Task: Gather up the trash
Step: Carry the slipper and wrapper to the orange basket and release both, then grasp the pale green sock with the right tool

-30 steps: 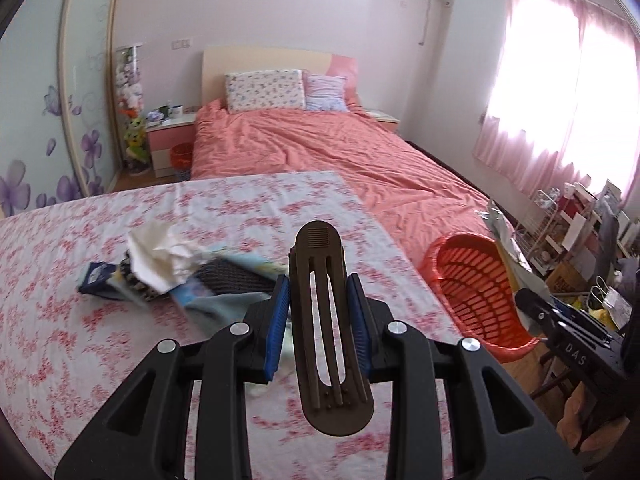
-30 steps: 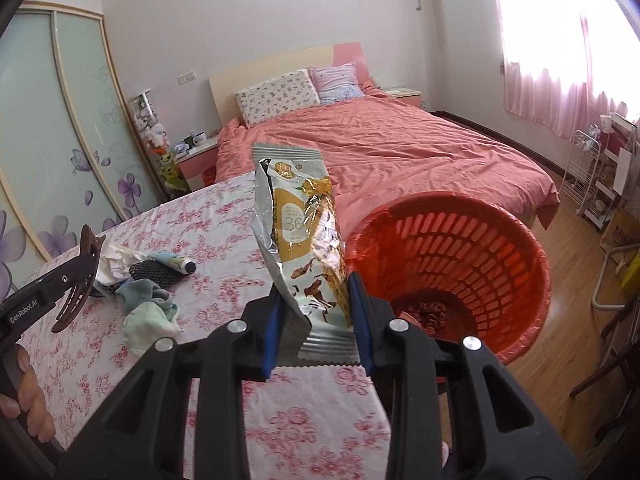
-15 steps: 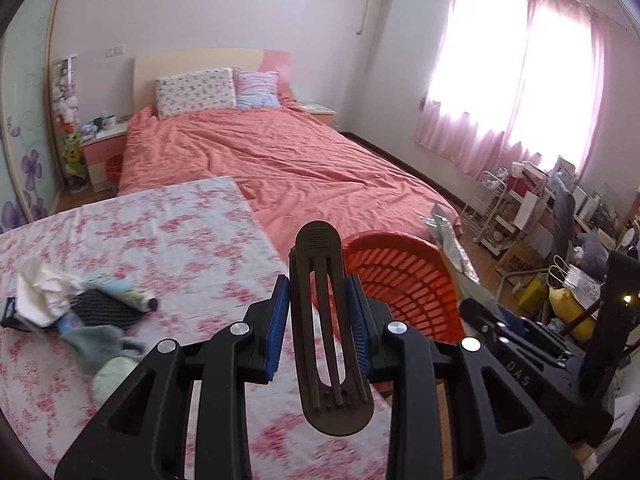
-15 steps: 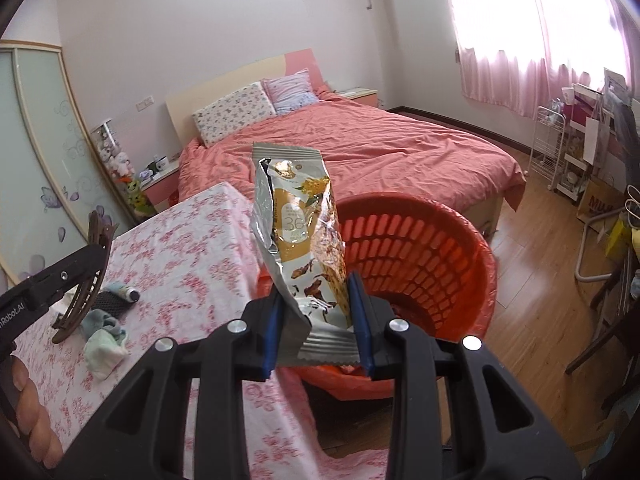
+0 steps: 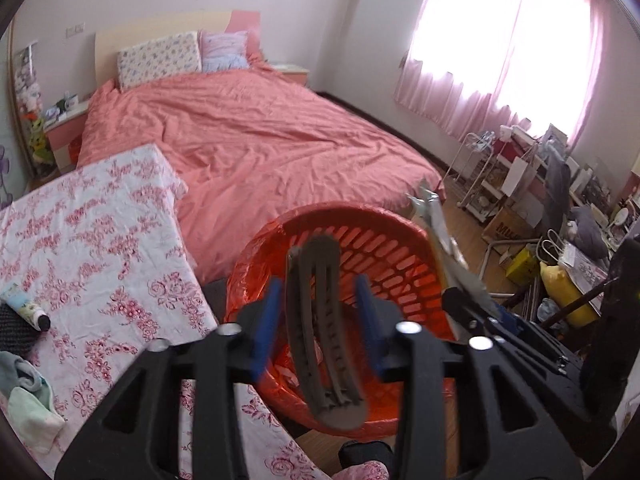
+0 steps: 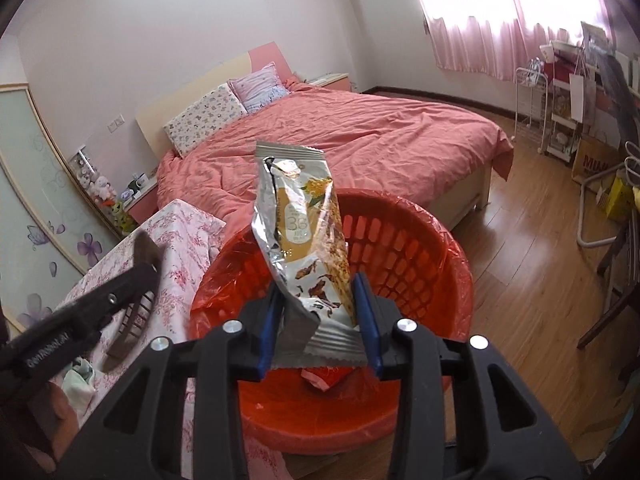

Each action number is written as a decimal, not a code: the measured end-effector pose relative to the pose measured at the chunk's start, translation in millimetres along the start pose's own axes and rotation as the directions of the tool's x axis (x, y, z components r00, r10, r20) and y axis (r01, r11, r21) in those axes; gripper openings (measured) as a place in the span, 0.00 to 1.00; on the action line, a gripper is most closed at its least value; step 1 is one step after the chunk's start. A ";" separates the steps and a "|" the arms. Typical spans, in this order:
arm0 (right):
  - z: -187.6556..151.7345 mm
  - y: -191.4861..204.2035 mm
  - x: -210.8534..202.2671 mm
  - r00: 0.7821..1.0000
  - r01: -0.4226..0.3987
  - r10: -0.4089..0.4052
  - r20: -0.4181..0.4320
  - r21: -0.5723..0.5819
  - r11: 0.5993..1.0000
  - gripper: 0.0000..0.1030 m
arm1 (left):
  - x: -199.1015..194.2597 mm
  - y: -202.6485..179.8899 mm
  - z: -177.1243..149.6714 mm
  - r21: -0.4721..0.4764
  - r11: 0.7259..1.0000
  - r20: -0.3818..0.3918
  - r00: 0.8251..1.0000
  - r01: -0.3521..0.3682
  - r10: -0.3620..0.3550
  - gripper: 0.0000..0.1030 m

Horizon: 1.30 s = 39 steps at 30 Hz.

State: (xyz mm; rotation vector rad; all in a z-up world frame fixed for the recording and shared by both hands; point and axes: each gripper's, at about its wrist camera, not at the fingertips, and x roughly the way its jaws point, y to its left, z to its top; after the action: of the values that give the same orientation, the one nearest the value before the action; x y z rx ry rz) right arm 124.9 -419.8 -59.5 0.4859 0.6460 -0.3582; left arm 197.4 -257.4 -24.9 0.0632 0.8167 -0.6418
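My left gripper (image 5: 318, 312) has opened over the orange basket (image 5: 400, 240); the brown hair clip (image 5: 324, 328) sits loose and tilted between its spread jaws. My right gripper (image 6: 320, 312) has also spread its jaws above the basket (image 6: 420, 248), and the silver and yellow snack wrapper (image 6: 304, 232) still stands between them. Some trash (image 6: 324, 378) lies at the basket's bottom. The left gripper with the clip shows in the right wrist view (image 6: 132, 292). The right gripper with the wrapper shows in the left wrist view (image 5: 444, 240).
The floral-cloth table (image 5: 100, 240) is to the left, with a small tube (image 5: 28, 308), a dark item and socks (image 5: 28, 396) on it. A pink bed (image 5: 248, 140) lies behind. A cluttered rack and chairs (image 5: 540, 200) stand on the wooden floor at right.
Both grippers moved right from the table to above the basket. Both sets of jaws have spread; the hair clip has tilted loose in the left one.
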 end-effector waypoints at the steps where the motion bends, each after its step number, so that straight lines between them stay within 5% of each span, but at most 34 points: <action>1: -0.7 -1.4 3.1 1.000 0.013 -0.013 0.000 -0.002 1.000 0.51 | 1.0 3.4 0.2 -0.005 1.000 -0.002 1.000 -0.020 0.020 0.58; 14: -15.7 23.5 -8.5 0.999 0.049 -0.050 -0.016 -0.061 0.997 0.57 | -51.2 62.9 -28.4 -0.043 0.980 0.012 0.981 -0.192 0.193 0.62; 22: -36.3 91.9 -23.1 0.999 -0.001 -0.005 -0.034 -0.181 0.984 0.58 | -103.0 130.7 -56.0 -0.085 0.947 0.028 0.950 -0.309 0.312 0.63; 32: -91.1 210.2 -14.3 0.988 -0.125 0.086 -0.125 -0.353 0.927 0.57 | -164.8 250.2 -102.3 -0.265 0.846 -0.009 0.878 -0.463 0.478 0.70; 39: -130.3 274.2 0.5 0.967 -0.222 0.142 -0.213 -0.419 0.880 0.57 | -182.9 296.8 -127.5 -0.335 0.790 -0.029 0.843 -0.514 0.536 0.76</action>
State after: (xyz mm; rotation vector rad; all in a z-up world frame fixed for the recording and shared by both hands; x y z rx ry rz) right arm 188.5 -123.0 -63.4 0.1397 0.8207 0.0192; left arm 185.5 113.2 -41.5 -0.0377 0.7850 0.0315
